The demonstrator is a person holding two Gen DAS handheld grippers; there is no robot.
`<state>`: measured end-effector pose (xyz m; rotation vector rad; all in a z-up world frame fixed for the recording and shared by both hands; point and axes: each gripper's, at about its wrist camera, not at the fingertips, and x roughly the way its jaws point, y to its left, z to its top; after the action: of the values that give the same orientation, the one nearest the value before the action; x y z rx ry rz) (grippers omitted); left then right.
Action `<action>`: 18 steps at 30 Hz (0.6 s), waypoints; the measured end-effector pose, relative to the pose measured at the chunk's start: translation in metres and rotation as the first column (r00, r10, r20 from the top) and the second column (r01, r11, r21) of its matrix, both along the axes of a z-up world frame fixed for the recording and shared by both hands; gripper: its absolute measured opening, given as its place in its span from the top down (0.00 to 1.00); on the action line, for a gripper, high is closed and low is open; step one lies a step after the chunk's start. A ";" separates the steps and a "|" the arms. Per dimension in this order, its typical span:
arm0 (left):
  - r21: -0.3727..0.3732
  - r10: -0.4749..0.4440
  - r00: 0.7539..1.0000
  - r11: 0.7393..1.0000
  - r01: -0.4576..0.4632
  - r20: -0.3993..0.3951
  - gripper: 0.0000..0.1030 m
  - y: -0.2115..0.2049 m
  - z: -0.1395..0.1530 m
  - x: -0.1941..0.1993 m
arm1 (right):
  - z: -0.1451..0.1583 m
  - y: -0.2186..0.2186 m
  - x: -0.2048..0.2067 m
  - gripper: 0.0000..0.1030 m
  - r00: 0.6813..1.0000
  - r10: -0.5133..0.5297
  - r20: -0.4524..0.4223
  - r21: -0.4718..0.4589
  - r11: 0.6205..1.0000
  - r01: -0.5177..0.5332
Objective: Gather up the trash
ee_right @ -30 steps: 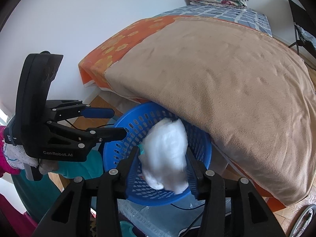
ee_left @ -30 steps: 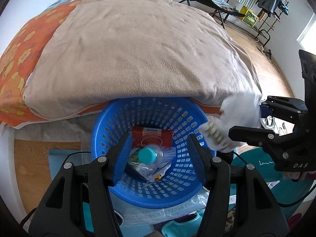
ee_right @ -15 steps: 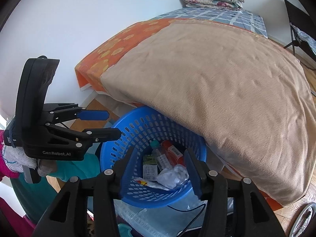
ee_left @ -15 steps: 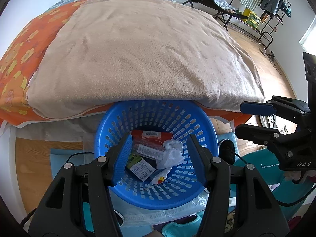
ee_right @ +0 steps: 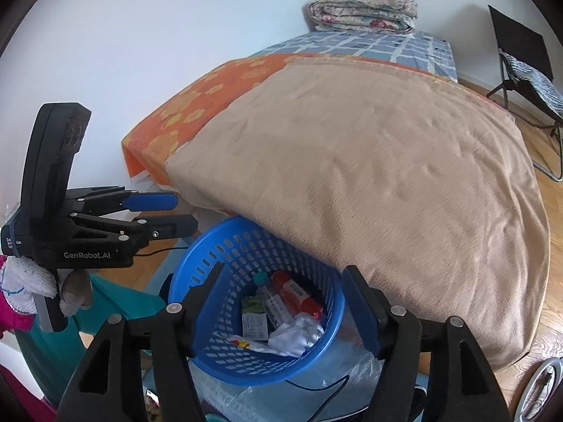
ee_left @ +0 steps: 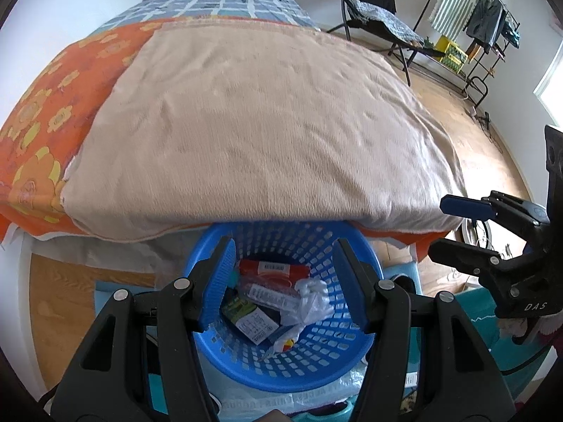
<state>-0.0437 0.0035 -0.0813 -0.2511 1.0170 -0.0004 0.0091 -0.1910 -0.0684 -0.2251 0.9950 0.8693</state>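
A: Where is the trash?

B: It lies in the basket point(ee_left: 281, 379), a blue perforated tub standing on the floor just beside the bed point(ee_left: 246, 133), partly tucked under the overhang of the tan blanket point(ee_right: 387, 183). At the bottom there is a red packet point(ee_left: 274, 268), a clear bottle point(ee_right: 271, 297) with a teal cap, a green-and-white carton point(ee_left: 251, 318) and a crumpled white wad point(ee_left: 311, 300). The wad rests on top of the rest, toward the right side in the left wrist view.

A: What about the right gripper point(ee_right: 285, 302)?

B: Its jaws have just been opening and stand wide above the basket. Nothing is between the pads; the wad shows in the gap, but it lies down in the basket, apart from them.

A: And the left gripper point(ee_left: 283, 283)?

B: It is also spread, with blue pads either side of the basket's opening and nothing gripped. It points steeply down at the trash. In the right wrist view it shows from the side at the left edge, held by a hand point(ee_right: 31, 277) in a white knit glove.

A: What else is near?

B: A clear plastic sheet point(ee_right: 352, 369) and a thin black cable point(ee_right: 316, 387) lie on the floor against the basket's base. A folded quilt point(ee_right: 362, 12) sits at the far end of the bed, and a black chair point(ee_left: 373, 7) stands well apart on the wood floor.
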 end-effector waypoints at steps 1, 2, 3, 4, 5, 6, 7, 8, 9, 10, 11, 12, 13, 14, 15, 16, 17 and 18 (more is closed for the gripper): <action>0.000 0.003 1.000 1.000 -0.003 0.006 0.43 0.001 0.002 0.001 | 0.002 -0.001 0.001 0.31 1.000 -0.008 0.005 0.004 1.000 0.007; -0.001 0.005 1.000 1.000 -0.005 0.013 0.43 0.002 0.004 0.003 | 0.004 -0.002 0.003 0.30 1.000 -0.014 0.010 0.007 1.000 0.014; -0.002 0.008 1.000 1.000 -0.008 0.019 0.43 0.002 0.007 0.005 | 0.006 -0.002 0.004 0.30 1.000 -0.021 0.015 0.010 1.000 0.021; -0.003 0.008 1.000 1.000 -0.008 0.026 0.43 0.002 0.009 0.007 | 0.008 -0.003 0.006 0.29 0.999 -0.028 0.021 0.015 1.000 0.027; -0.003 0.008 0.999 1.000 -0.008 0.032 0.43 0.002 0.012 0.009 | 0.010 -0.003 0.007 0.28 0.999 -0.031 0.025 0.019 0.999 0.031; -0.002 0.006 0.999 1.000 -0.006 0.039 0.43 0.002 0.015 0.011 | 0.012 -0.004 0.008 0.27 0.999 -0.035 0.030 0.021 0.999 0.035; 0.002 0.002 0.999 1.000 -0.002 0.048 0.43 0.001 0.018 0.013 | 0.015 -0.004 0.009 0.25 0.998 -0.042 0.041 0.024 0.999 0.041; 0.006 0.000 0.998 1.000 0.000 0.055 0.43 0.000 0.021 0.015 | 0.017 -0.004 0.011 0.24 0.998 -0.045 0.049 0.026 0.999 0.044; 0.009 -0.003 0.998 1.000 0.002 0.064 0.43 -0.002 0.023 0.017 | 0.020 -0.004 0.012 0.23 0.997 -0.047 0.056 0.028 0.999 0.046; 0.011 -0.006 0.997 1.000 0.005 0.073 0.43 -0.003 0.027 0.020 | 0.022 -0.004 0.013 0.22 0.997 -0.051 0.065 0.030 0.998 0.049; 0.013 -0.006 0.997 1.000 0.005 0.081 0.43 -0.003 0.029 0.021 | 0.024 -0.005 0.014 0.21 0.996 -0.056 0.072 0.033 0.998 0.054; 0.015 -0.008 0.996 1.000 0.006 0.090 0.43 -0.003 0.033 0.024 | 0.027 -0.005 0.014 0.20 0.995 -0.061 0.080 0.036 0.998 0.059; 0.018 -0.008 0.995 1.000 0.006 0.097 0.43 -0.004 0.036 0.026 | 0.030 -0.005 0.016 0.19 0.994 -0.069 0.090 0.041 0.997 0.065; 0.021 -0.008 0.994 1.000 0.006 0.107 0.43 -0.004 0.039 0.028 | 0.033 -0.006 0.017 0.18 0.992 -0.076 0.100 0.045 0.996 0.072; 0.022 -0.008 0.993 1.000 0.005 0.116 0.42 -0.004 0.043 0.031 | 0.035 -0.007 0.018 0.18 0.991 -0.080 0.105 0.048 0.996 0.075; 0.023 -0.007 0.992 1.000 0.004 0.126 0.42 -0.004 0.047 0.033 | 0.038 -0.008 0.020 0.17 0.990 -0.089 0.113 0.053 0.995 0.083; 0.028 -0.007 0.991 1.000 0.003 0.136 0.42 -0.003 0.050 0.035 | 0.040 -0.009 0.022 0.16 0.988 -0.099 0.121 0.057 0.994 0.092; 0.032 -0.006 0.989 0.999 0.001 0.146 0.38 -0.003 0.054 0.038 | 0.043 -0.011 0.024 0.16 0.986 -0.109 0.128 0.062 0.993 0.102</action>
<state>-0.0061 0.0006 -0.0270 -0.2173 0.8710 -0.0055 0.0332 -0.2016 -0.0250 -0.1779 0.8516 0.7742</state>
